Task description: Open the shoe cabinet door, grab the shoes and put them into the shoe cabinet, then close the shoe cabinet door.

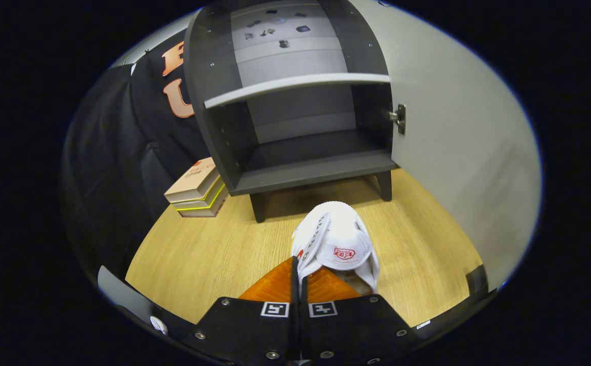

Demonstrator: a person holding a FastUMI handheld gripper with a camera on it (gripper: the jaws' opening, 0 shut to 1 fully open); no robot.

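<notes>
The tongs [299, 277] are gripping the white shoe [336, 241] tightly by its edge, just above the table [214, 254] before the open shoe cabinet [295, 127], and I think it is needing a level carry onto the lower shelf [311, 170]

Staged booth, dressed as home entryway corner, not real room. Black cloth wall [117, 152] hung as backdrop at far left, creased and draped. Wood-grain floor panel [214, 249] laid as small platform, edge trim visible near. Dark grey shoe cabinet [295, 168] on short legs at far centre, pale door [458, 152] swung open to right, shelf [295, 86] inside. Stack of books [196, 189] on floor left of cabinet, against cloth.
</notes>
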